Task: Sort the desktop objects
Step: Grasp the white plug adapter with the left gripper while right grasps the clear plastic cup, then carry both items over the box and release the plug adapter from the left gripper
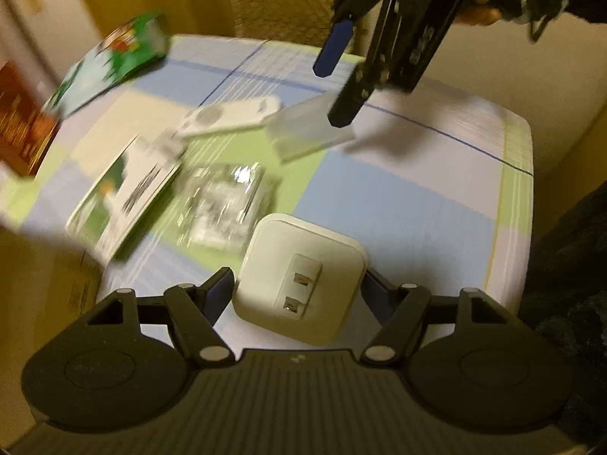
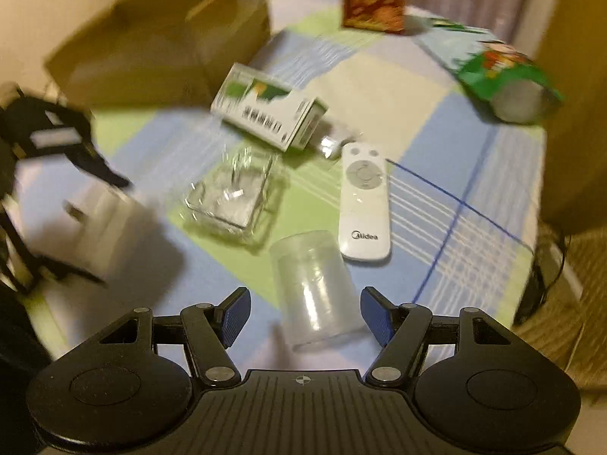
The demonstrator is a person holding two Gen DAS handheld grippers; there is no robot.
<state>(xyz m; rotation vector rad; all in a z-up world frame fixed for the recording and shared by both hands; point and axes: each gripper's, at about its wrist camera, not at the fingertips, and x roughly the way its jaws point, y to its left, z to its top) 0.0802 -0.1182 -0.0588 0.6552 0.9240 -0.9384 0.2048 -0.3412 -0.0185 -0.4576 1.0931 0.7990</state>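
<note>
Checked blue and green tablecloth (image 2: pixel 436 204) covers the table under me. Between my left gripper (image 1: pixel 299 294) pads sits the white plug adapter (image 1: pixel 299 276), clamped. My right gripper (image 2: pixel 305 313) stands released around the clear plastic cup (image 2: pixel 315 288), pads apart from it. Beyond lie the white remote (image 2: pixel 364 204), glass tray (image 2: pixel 235 197) and green-white box (image 2: pixel 265 110).

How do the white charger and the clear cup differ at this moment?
The charger is opaque, white and square with rounded corners; the cup is clear and round. The charger sits clamped between the left gripper fingers, prongs folded toward the camera; the cup lies on its side on the tablecloth, between the right gripper's open fingers, which do not touch it.
</note>
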